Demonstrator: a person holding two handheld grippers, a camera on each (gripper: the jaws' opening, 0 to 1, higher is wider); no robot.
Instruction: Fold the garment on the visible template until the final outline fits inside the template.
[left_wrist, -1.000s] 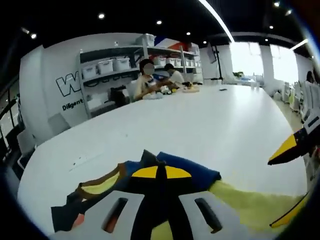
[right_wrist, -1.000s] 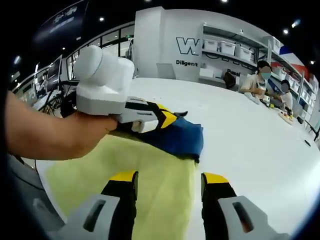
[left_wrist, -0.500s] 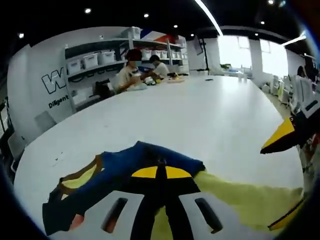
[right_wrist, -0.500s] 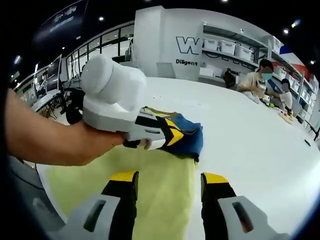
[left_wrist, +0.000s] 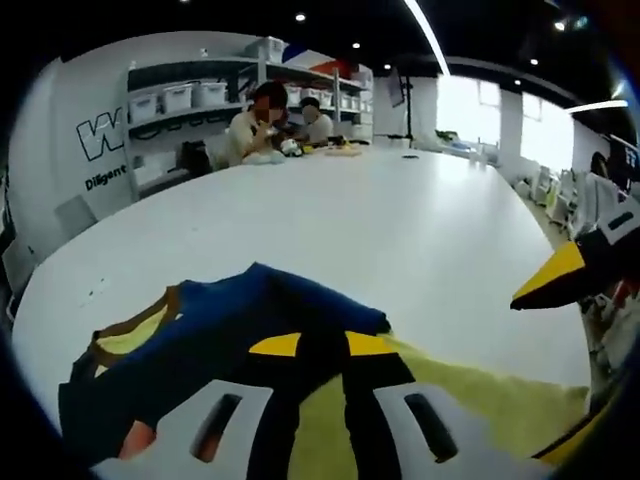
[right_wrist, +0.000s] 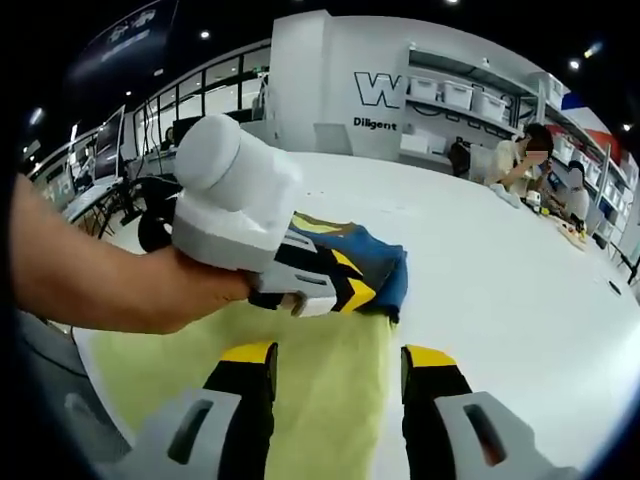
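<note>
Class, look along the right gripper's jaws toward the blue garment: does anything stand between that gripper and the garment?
Yes. The left gripper, held in the person's hand, hangs over the yellow template directly before the blue garment, across the right gripper's line to it.

The left gripper (right_wrist: 345, 290) and the hand (right_wrist: 130, 290) cover the near part of the garment (right_wrist: 375, 265). The template (left_wrist: 480, 395) is cut by the lower edge. The wall lettering (left_wrist: 100, 135) is cut off at the side.
</note>
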